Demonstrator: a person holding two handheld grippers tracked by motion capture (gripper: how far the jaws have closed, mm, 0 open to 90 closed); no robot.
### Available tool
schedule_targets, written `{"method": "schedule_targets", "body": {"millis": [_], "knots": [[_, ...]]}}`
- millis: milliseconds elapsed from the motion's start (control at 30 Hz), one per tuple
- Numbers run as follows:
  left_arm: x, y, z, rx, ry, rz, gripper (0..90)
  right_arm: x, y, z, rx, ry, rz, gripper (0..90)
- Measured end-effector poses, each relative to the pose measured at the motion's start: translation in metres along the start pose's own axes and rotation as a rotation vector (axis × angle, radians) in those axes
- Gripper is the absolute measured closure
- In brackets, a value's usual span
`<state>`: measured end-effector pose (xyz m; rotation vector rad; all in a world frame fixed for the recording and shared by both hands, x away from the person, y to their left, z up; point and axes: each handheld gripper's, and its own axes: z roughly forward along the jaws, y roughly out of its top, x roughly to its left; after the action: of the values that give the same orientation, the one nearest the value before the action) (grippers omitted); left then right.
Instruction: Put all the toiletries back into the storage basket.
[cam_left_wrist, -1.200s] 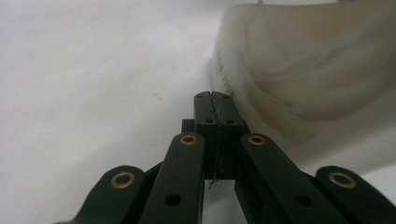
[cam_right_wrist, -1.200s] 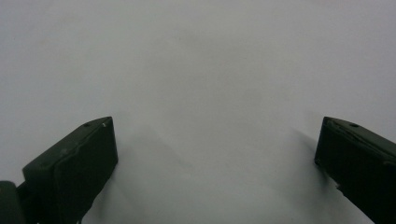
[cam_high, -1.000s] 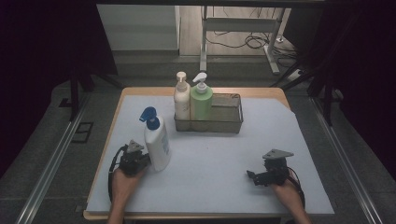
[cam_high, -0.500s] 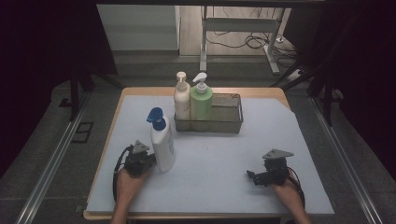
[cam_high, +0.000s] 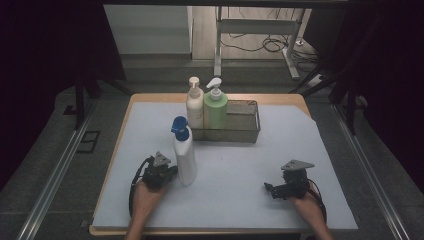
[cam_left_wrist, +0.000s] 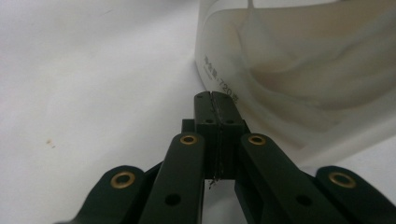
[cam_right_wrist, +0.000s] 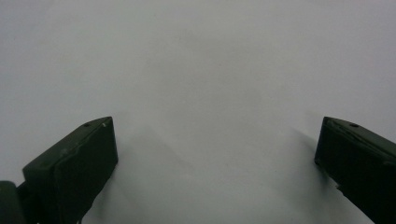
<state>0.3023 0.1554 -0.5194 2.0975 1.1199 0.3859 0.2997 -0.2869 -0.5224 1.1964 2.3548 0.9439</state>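
Compared with a moment before, the white bottle (cam_high: 185, 157) with the blue pump stands further right and closer to the wire basket (cam_high: 245, 131). The left gripper (cam_high: 172, 171), jaws fully together and holding nothing, touches its lower side, so it seems to push the bottle along. The bottle stands upright on the near-left of the table (cam_high: 240, 165), translucent, with small print low on it. The right gripper (cam_high: 270, 189) rests near right, jaws wide apart and empty.

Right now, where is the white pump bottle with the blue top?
In the high view, the white plastic pump bottle with the blue top stands upright left of centre on the table, just beside the left claw and in front of the wire basket.
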Motion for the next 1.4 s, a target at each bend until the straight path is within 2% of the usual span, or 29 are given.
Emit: {"method": "schedule_targets", "body": {"millis": [267, 433, 900, 1133, 1400], "knots": [[-0.016, 0.002, 0.001, 0.011, -0.02, 0.038, 89.6, 0.0, 0.0, 0.0, 0.001, 0.001, 0.002, 0.0], [-0.023, 0.003, -0.001, 0.031, -0.021, 0.084, 89.5, 0.0, 0.0, 0.0, 0.001, 0.001, 0.002, 0.0], [-0.045, 0.006, 0.005, 0.044, -0.08, 0.134, 89.5, 0.0, 0.0, 0.0, 0.002, 0.001, 0.002, 0.0], [-0.053, 0.01, 0.01, 0.04, -0.083, 0.153, 89.4, 0.0, 0.0, 0.0, 0.005, -0.001, 0.0, 0.0], [-0.052, 0.01, 0.012, 0.028, -0.106, 0.137, 89.3, 0.0, 0.001, 0.0, 0.011, -0.002, 0.004, 0.0]]}}
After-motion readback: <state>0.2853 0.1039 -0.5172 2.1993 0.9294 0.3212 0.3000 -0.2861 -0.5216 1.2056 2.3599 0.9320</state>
